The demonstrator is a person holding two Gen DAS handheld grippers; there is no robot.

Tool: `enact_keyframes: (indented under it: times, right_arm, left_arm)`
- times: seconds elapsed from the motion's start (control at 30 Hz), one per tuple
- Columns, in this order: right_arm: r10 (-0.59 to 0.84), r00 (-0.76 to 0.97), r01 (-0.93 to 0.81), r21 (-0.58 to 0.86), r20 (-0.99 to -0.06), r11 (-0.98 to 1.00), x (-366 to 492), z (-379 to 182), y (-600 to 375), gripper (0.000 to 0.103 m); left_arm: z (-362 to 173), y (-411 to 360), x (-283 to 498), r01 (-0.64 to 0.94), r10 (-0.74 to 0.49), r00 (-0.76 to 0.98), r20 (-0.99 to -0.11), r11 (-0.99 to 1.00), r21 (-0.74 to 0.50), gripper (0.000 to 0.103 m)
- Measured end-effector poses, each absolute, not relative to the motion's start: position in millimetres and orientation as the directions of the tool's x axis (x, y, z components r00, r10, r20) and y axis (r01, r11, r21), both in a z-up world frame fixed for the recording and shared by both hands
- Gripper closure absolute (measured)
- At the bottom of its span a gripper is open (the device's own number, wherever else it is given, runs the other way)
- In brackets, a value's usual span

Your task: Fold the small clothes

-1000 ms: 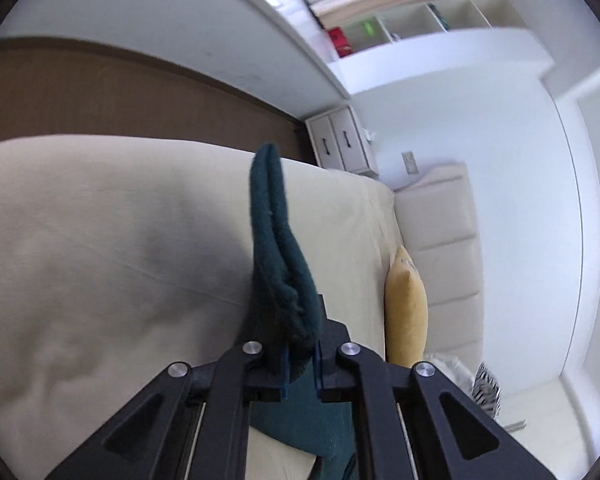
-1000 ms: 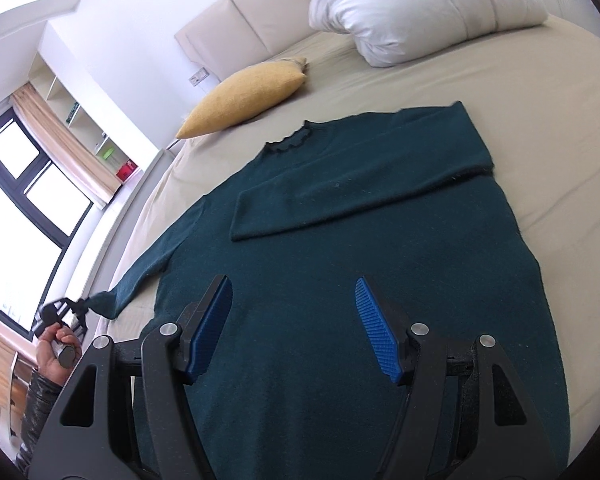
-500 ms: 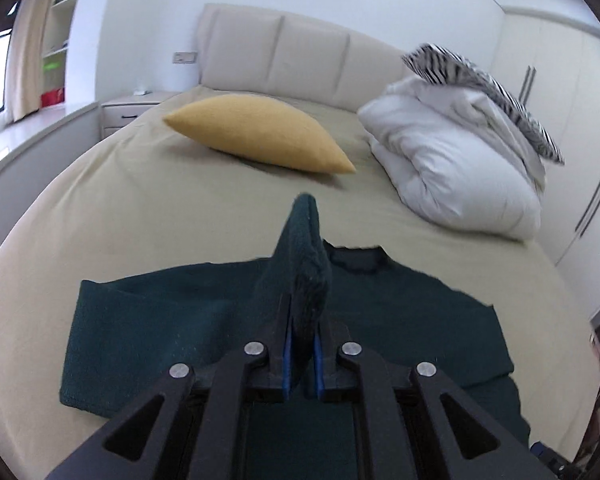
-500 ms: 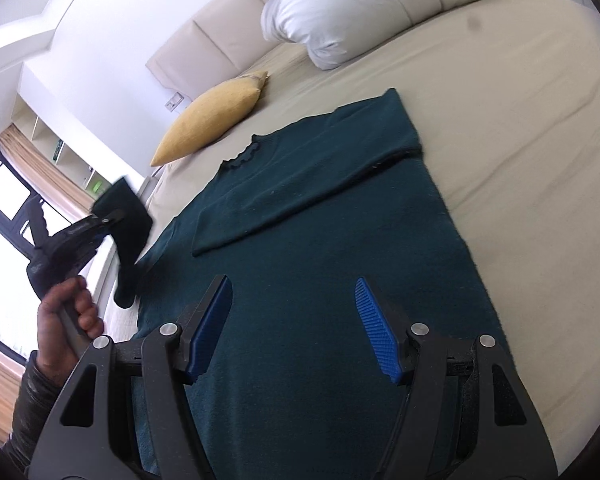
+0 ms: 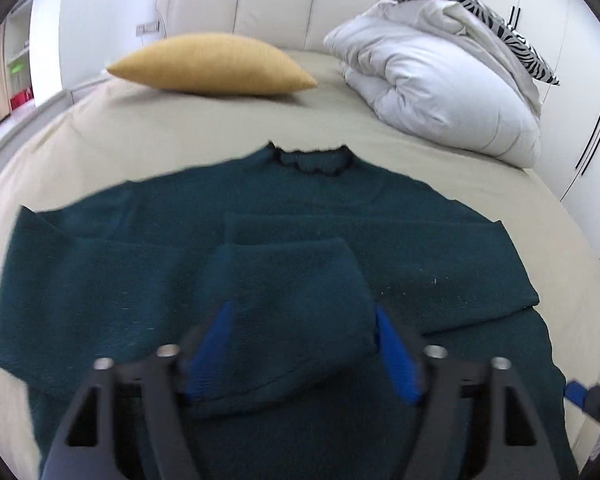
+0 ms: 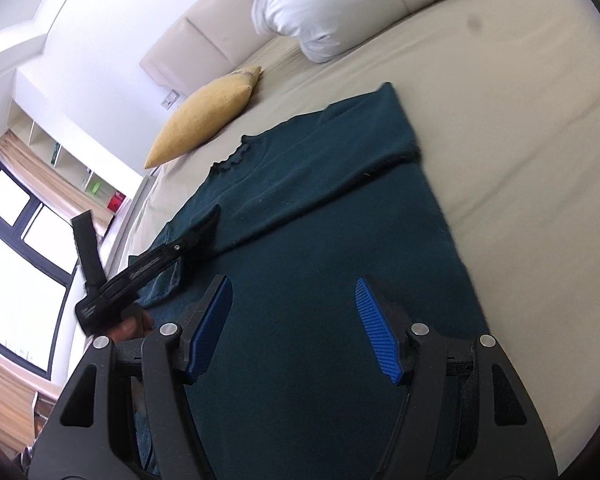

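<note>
A dark green sweater (image 5: 400, 248) lies flat on the beige bed, collar (image 5: 312, 160) toward the headboard. Both sleeves are folded across its chest. The left sleeve's cuff (image 5: 288, 280) lies between the blue pads of my left gripper (image 5: 304, 340), which is open just above it. In the right wrist view the sweater (image 6: 340, 240) fills the middle, and my right gripper (image 6: 296, 332) is open and empty over its lower body. The left gripper (image 6: 156, 264) also shows there at the sweater's left side.
A yellow pillow (image 5: 212, 64) and a bunched white duvet (image 5: 440, 80) with a zebra-print cushion (image 5: 460, 4) lie by the headboard. The beige bed sheet (image 6: 520, 120) is bare right of the sweater. A window (image 6: 16, 248) and shelves are to the left.
My left gripper carried the left sleeve's cuff over the sweater's chest, laid it down and opened, letting it go. My right gripper stayed open over the sweater.
</note>
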State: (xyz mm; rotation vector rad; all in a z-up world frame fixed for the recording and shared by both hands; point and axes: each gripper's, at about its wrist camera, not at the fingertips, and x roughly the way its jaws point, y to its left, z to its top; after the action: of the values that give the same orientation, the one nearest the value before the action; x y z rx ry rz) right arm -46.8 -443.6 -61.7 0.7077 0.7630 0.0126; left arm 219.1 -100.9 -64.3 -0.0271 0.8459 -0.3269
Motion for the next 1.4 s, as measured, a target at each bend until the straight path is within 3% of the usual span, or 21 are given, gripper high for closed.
enact_keyframes:
  times: [0.2, 0.5, 0.57, 0.63, 0.73, 1.03, 1.2, 1.4]
  right_arm:
    - [0.327, 0.695, 0.144, 0.570, -0.640, 0.809, 25, -44, -415, 0.040]
    - [0.447, 0.552, 0.102, 0.589, -0.704, 0.802, 153, -73, -351, 0.041]
    - [0.440, 0.523, 0.099, 0.565, -0.730, 0.819, 169, -81, -341, 0.048]
    - [0.415, 0.479, 0.088, 0.513, -0.773, 0.854, 184, -88, -327, 0.076]
    - [0.382, 0.479, 0.053, 0.460, -0.790, 0.886, 186, -83, -317, 0.096]
    - [0.315, 0.636, -0.003, 0.405, -0.705, 0.914, 171, -15, -350, 0.097]
    - [0.265, 0.597, 0.124, 0.413, -0.757, 0.902, 172, -51, -411, 0.097]
    - [0.299, 0.605, 0.101, 0.444, -0.738, 0.890, 169, -67, -419, 0.097]
  left_arm:
    - [-56, -67, 187, 0.314, -0.360, 0.605, -0.710, 0.928, -0.203, 0.022]
    - [-54, 35, 173, 0.181, -0.385, 0.630, -0.675, 0.918, -0.354, 0.022]
    - [-54, 58, 173, 0.145, -0.374, 0.641, -0.671, 0.917, -0.373, 0.022]
    - [-54, 78, 175, 0.110, -0.358, 0.652, -0.668, 0.917, -0.384, 0.022]
    - [-58, 102, 180, 0.064, -0.345, 0.658, -0.669, 0.911, -0.407, 0.022]
    - [-53, 138, 206, -0.003, -0.337, 0.683, -0.648, 0.886, -0.464, 0.022]
    - [-61, 128, 239, -0.010, -0.337, 0.644, -0.687, 0.894, -0.448, 0.022]
    - [-80, 110, 285, -0.040, -0.284, 0.577, -0.766, 0.926, -0.374, 0.031]
